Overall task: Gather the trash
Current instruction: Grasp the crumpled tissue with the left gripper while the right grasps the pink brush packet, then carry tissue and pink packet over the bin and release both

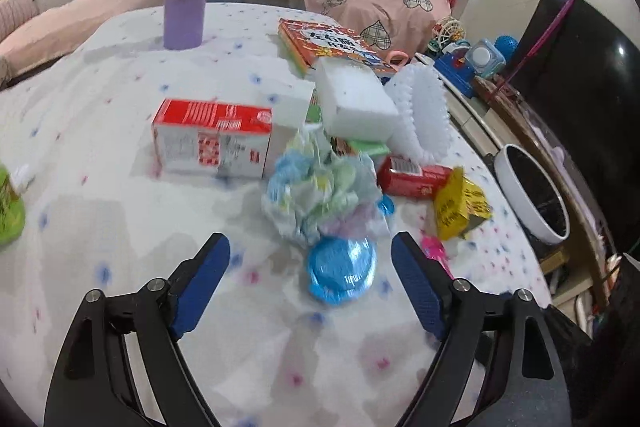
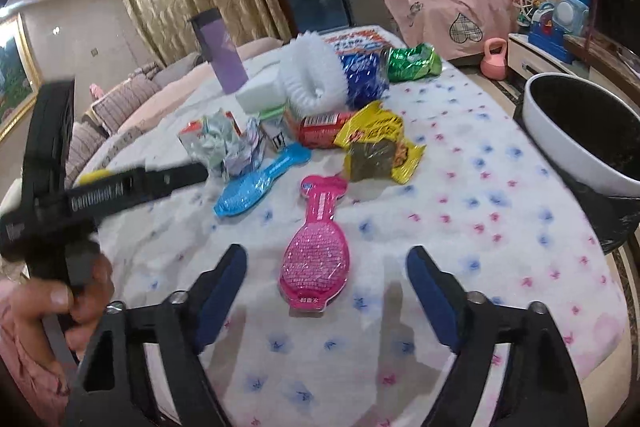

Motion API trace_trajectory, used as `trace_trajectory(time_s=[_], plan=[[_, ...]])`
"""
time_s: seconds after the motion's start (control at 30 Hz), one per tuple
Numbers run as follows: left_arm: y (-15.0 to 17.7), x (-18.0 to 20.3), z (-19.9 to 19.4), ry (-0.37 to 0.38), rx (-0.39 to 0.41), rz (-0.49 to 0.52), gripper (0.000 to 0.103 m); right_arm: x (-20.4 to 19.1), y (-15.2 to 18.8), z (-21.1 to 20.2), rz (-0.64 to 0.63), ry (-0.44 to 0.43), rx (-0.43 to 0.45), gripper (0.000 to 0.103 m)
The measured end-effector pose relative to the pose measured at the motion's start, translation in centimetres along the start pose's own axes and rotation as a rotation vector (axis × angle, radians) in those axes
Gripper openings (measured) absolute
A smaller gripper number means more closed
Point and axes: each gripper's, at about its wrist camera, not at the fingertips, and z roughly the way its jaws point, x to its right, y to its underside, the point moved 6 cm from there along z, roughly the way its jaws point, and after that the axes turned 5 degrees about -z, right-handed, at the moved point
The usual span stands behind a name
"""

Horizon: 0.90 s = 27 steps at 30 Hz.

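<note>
In the left wrist view, our left gripper hangs released, jaws spread wide, nothing between them. Just ahead, at centre frame, sits a crumpled wrapper in pale blue and green, touching the blue brush pack below it. Behind it lie a red-and-white carton, a red can and a yellow snack bag toward the right. The white bin, at the right edge, appears to be lined with a dark bag; we cannot see inside it well. We judge the collecting barely begun: all the visible litter is on the table. The carton's print is too blurred to read; the red book in the upper middle carries large characters we cannot make out.

In the right wrist view, our right gripper is likewise released and empty, above a pink brush pack at lower centre. The bin shows at the right edge, its contents unclear. A green foil bag lies in the upper middle. Lettering on the left gripper's body, at the left of the frame, is smeared and illegible.
</note>
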Motion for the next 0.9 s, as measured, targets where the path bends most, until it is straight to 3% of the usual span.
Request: trace_trajectory(time_s=[0.23, 0.3, 0.33, 0.37, 0.43, 0.73, 0.9], plan=[[-1.3, -0.2, 3.2, -0.043, -0.011, 0.031, 0.084, -0.9, 0.3, 2.7, -0.044, 0.023, -0.050, 0.073], [-1.3, -0.3, 3.7, -0.027, -0.027, 0.030, 0.059, -0.9, 0.5, 3.1, -0.075, 0.057, -0.052, 0.065], [-1.1, -0.2, 3.9, -0.018, -0.040, 0.029, 0.050, -1.0, 0.4, 3.1, -0.087, 0.068, -0.050, 0.052], [-1.1, -0.2, 3.8, -0.018, -0.033, 0.030, 0.046, -1.0, 0.4, 3.0, -0.093, 0.069, -0.052, 0.045], [-1.0, -0.1, 3.3, -0.010, -0.021, 0.036, 0.041, -0.7, 0.5, 2.8, -0.086, 0.054, -0.050, 0.045], [0.7, -0.3, -0.9, 0.023, 0.012, -0.018, 0.037, -0.4, -0.6, -0.5, -0.090, 0.007, 0.019, 0.045], [1.1, 1.5, -2.9, 0.060, 0.031, -0.015, 0.037, 1.3, -1.0, -2.6, -0.046, 0.004, 0.059, 0.045]])
